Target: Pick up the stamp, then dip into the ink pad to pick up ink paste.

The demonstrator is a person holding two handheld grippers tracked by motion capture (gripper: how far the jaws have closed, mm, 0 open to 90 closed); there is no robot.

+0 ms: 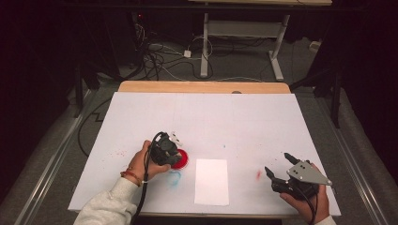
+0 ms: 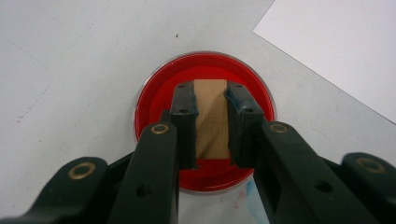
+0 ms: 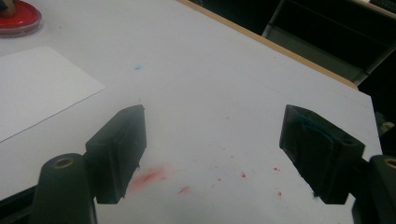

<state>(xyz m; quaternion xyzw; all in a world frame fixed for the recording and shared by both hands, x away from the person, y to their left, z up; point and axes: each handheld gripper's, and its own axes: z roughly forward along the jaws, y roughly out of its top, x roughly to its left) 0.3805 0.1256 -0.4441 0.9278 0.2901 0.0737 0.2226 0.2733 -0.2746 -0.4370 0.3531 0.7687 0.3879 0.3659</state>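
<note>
Pale wooden block (image 2: 211, 119) over round red ink dish (image 2: 205, 70)

Premises appear to be a lab: dark curtained surroundings, loose cables (image 1: 159, 58) on the floor, adjustable desk frame (image 1: 244, 35), paper-covered counter (image 1: 206, 117).

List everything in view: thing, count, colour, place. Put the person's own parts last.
wooden block: one, light wood, clamped between the left gripper's jaws over the ink pad
ink pad: one, red, round, left of the paper sheet
paper sheet: one, white, near edge at middle
table cover: one, white, with red and blue smudges
second table: one, white legs, beyond
cables: several, on the floor
left gripper: one, black, shut on the block
right gripper: one, black, open, over red smudges
hands: two
</note>
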